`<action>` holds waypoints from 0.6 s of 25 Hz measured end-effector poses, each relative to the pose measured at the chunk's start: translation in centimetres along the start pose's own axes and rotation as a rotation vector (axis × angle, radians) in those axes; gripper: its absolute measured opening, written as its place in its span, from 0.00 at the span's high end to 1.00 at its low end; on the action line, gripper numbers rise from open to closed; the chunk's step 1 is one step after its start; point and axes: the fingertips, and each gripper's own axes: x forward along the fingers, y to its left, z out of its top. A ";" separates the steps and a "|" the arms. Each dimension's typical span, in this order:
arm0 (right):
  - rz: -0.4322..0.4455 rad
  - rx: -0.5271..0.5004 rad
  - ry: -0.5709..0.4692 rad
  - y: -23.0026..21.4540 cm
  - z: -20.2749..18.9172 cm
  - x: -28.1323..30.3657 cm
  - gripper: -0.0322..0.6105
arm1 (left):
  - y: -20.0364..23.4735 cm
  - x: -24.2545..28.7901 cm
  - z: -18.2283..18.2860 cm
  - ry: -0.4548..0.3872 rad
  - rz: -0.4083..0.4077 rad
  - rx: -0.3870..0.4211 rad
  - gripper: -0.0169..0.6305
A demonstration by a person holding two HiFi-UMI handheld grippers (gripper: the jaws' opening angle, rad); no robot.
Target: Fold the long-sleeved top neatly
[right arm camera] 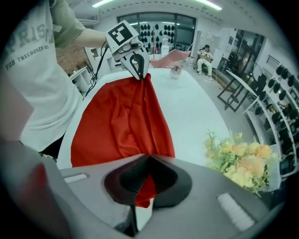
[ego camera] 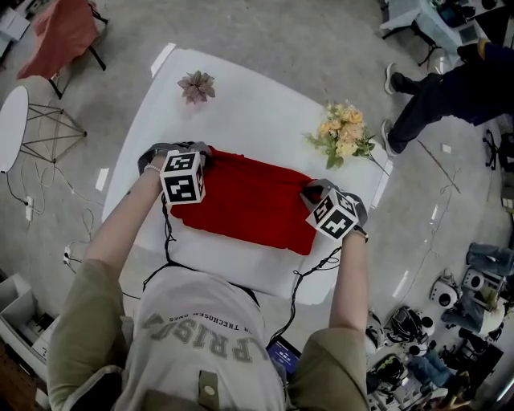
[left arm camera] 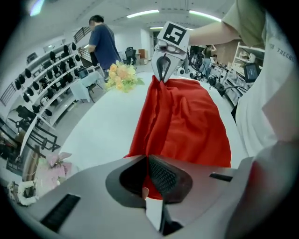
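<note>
Tabletop [ego camera: 241, 104], white, smooth, rounded corners, standing on a grey concrete floor [ego camera: 265, 32] in what I read as an open workshop.

On it, nearer my side than the far edge, the red long-sleeved top [ego camera: 249, 205] lies as a long folded band running left to right. The cloth is creased along its length and bunched at both ends.

The left gripper [left arm camera: 147, 161] has its jaws pressed together, with a tuck of the red cloth pinched between the pads at the band's left end. The right gripper [right arm camera: 148, 161] is the same, clamped on the cloth at the right end. Both point steeply down at the surface.

Also on the tabletop:
- A yellow and cream flower bouquet [ego camera: 344, 132] near the far right edge, apart from the top.
- A small dusty-pink flower ornament [ego camera: 197, 86] toward the far left, well apart from the top.

Room:
- A round white side table on wire legs [ego camera: 12, 128] to the left.
- A chair draped in salmon fabric [ego camera: 64, 28] beyond the side table.
- Loose cables on the floor beside the side table.
- A heap of dark equipment [ego camera: 434, 353] at the lower right.
- A person in dark trousers [ego camera: 438, 96] standing off the far right corner.
- Wall racks of dark gear [left arm camera: 42, 79], seen in the left gripper view.
- A person in a blue shirt [left arm camera: 103, 42], also in that view.
- Ceiling strip lights [left arm camera: 142, 13], same view.
- A seated person [right arm camera: 204, 53] in the background of the right gripper view.
</note>
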 end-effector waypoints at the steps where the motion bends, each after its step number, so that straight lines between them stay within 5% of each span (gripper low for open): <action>1: -0.013 0.014 -0.016 -0.5 0.2 -0.3 0.93 | 0.5 -0.5 0.2 -0.028 0.022 -0.028 0.94; 4: -0.047 0.073 -0.050 -2.4 0.6 -1.0 0.93 | 2.6 -1.5 0.1 -0.087 0.089 -0.122 0.95; 9: -0.070 0.178 -0.016 -4.9 -0.7 1.5 0.93 | 4.2 0.4 -1.4 -0.065 0.119 -0.243 0.94; 15: -0.196 0.301 -0.025 -6.6 -0.8 3.3 0.93 | 5.3 1.8 -2.1 -0.044 0.216 -0.356 0.94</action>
